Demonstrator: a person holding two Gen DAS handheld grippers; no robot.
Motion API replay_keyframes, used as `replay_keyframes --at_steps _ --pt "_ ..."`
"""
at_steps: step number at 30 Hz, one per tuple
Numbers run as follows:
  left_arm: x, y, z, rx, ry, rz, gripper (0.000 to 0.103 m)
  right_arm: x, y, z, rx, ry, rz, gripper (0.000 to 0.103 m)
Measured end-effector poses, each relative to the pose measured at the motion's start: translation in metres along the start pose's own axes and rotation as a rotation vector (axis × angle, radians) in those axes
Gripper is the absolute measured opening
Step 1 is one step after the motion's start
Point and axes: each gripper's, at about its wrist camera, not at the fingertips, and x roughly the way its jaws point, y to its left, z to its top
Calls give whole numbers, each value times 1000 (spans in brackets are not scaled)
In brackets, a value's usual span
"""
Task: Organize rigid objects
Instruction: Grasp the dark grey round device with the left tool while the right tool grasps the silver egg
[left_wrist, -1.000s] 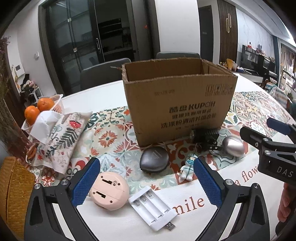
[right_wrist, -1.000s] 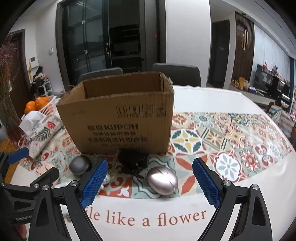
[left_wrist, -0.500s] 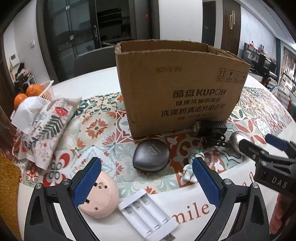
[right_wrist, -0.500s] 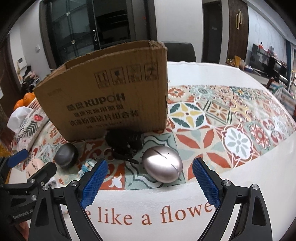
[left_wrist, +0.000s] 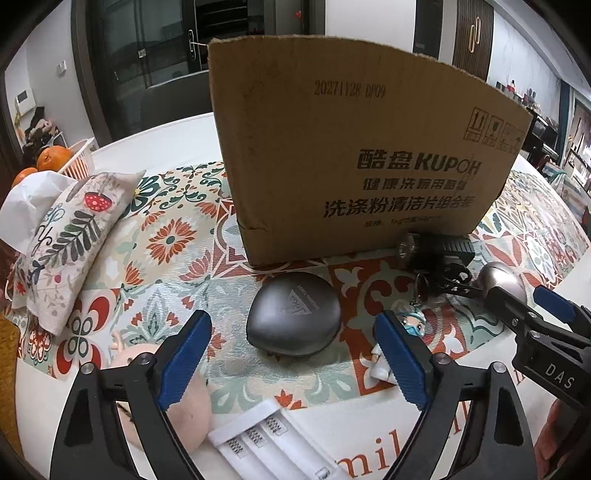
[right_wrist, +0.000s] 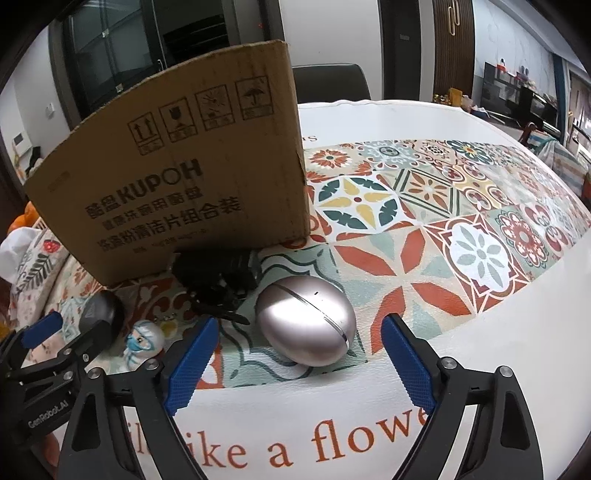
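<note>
A dark grey rounded case lies on the patterned mat in front of the cardboard box. My left gripper hangs just short of it. Its jaws are closing, and the blue pads stand wider than the case without touching it. In the right wrist view a silver egg-shaped case lies by the box's right corner. My right gripper frames the egg from the near side, jaws closing, pads clear of it.
A black gadget and a small masked figurine lie between the two cases. A pink round device and a white battery charger sit under the left gripper. A floral tissue pouch and a basket of oranges are at the left.
Both grippers have come down and forward, so the grey case and the silver egg now loom large between their fingertips. Both pairs of jaws have narrowed a little.
</note>
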Motion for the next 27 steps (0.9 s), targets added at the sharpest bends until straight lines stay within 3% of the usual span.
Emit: replay_keyframes --at_steps 4,17,22,27 --pt "7 0 0 -5 14 -6 88 6 0 0 -12 8 -9 83" --pt "29 2 3 -19 63 -34 67 25 4 2 -47 28 -23 65" --pt "30 1 5 -5 51 -35 56 26 5 2 -59 20 -27 63" --pt "31 1 5 -9 48 -37 56 29 3 4 -58 22 -20 63"
